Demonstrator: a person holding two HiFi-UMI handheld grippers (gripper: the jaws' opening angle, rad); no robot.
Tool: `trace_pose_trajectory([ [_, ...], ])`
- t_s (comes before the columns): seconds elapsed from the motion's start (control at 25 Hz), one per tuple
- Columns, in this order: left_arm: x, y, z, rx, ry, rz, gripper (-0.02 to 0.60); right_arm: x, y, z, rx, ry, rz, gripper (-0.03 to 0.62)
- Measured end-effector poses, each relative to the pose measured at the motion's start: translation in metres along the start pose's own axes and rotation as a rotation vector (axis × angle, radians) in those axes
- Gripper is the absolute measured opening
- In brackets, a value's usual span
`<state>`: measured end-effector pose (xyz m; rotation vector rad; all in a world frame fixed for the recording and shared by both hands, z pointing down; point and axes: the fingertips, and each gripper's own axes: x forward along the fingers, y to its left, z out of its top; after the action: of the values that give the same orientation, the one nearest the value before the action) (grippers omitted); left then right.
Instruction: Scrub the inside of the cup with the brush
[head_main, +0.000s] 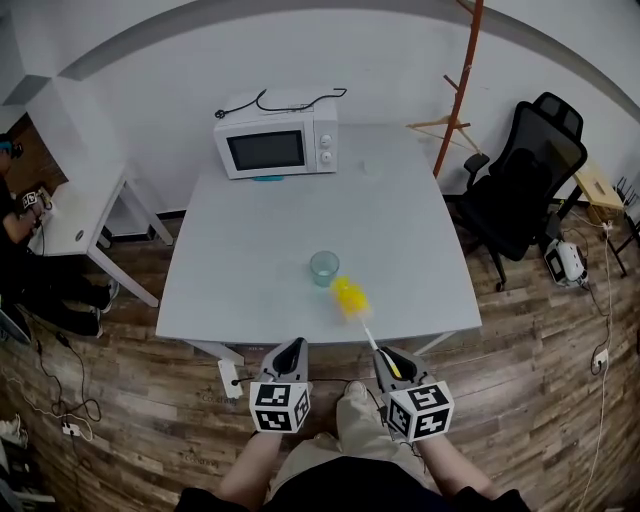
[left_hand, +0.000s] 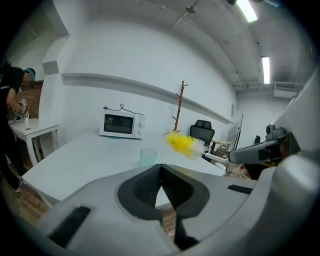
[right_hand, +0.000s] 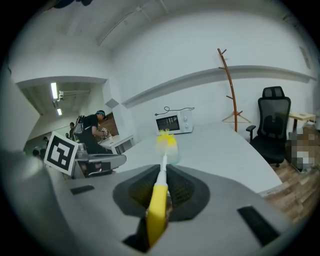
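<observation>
Right gripper (right_hand: 165, 169): jaws clamped on the brush (right_hand: 158, 200) handle. I see its yellow bristle head over the table (head_main: 260, 220), just beside the upright cup (head_main: 324, 267); can't tell if they touch. Left gripper (left_hand: 160, 168): jaws together, nothing between them, short of the table's near edge.

Right gripper view: your brush (right_hand: 165, 141) smears to a yellow blur at the head and covers most of the cup (right_hand: 174, 154) behind it, so you can't tell there whether bristles touch the cup. Head view: the handle's rear end goes under your right gripper (head_main: 385, 352). Cup contents are too small to tell. A faint round thing (head_main: 373, 167) by the microwave (head_main: 277, 141) is too faint to name. The person (head_main: 15, 200) is cut by the left edge, the coat rack (head_main: 460, 90) by the top, your forearms (head_main: 250, 465) by the bottom.
</observation>
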<state>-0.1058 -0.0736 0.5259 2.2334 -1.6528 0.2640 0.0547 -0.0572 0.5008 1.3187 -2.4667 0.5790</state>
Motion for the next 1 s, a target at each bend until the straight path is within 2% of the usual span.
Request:
trace_pose_trajectory([
  [0.2, -0.031, -0.011, 0.002, -0.016, -0.017, -0.015, 0.017, -0.019, 0.017, -0.009, 0.014, -0.016, 0.012, 0.049],
  [0.4, -0.049, -0.011, -0.001, -0.013, -0.016, -0.029, 0.017, -0.029, 0.03, -0.012, -0.02, -0.029, 0.0, 0.049],
  [1.0, -0.059, -0.011, 0.008, 0.01, -0.029, -0.056, 0.017, -0.032, 0.048, -0.004, -0.01, -0.073, 0.01, 0.049],
])
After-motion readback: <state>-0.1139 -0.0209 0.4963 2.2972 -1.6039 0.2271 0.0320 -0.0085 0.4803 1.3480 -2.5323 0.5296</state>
